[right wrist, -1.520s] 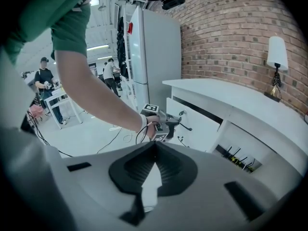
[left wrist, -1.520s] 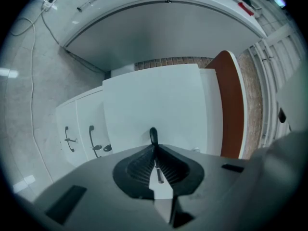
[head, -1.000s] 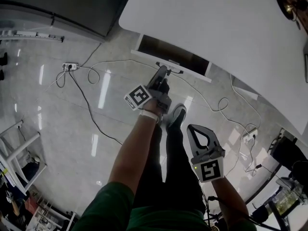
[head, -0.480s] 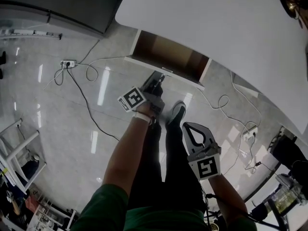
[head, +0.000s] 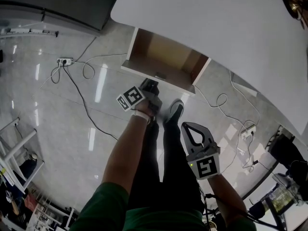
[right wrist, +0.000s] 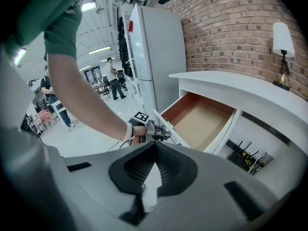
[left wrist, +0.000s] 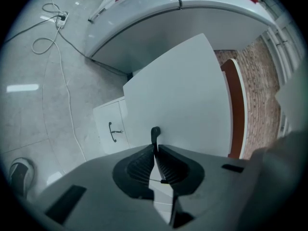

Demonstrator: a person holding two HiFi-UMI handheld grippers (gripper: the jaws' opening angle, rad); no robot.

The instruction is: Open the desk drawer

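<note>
White surface (head: 216, 28): the desk top fills the upper right of the head view.
Drawer (head: 166, 57): it's out! It stands well clear from under the surface, brown inside on show, white front towards the person. The right gripper view looks straight into its open box (right wrist: 199, 121).
Handle (left wrist: 155, 133): dark, on the drawer front, its tip poking up just past the left jaws.
Left gripper (head: 150, 86): right at the drawer front, with its jaws squeezed together on the handle.
Right gripper (head: 190, 128): low beside the person's legs and well apart from the drawer. Its jaws meet with nothing between them.
Floor (head: 72, 119): glossy pale tiles, with cables (head: 86, 71) looping to a power strip (head: 64, 61).
Shoe (head: 175, 110): dark, planted just below the drawer front.
</note>
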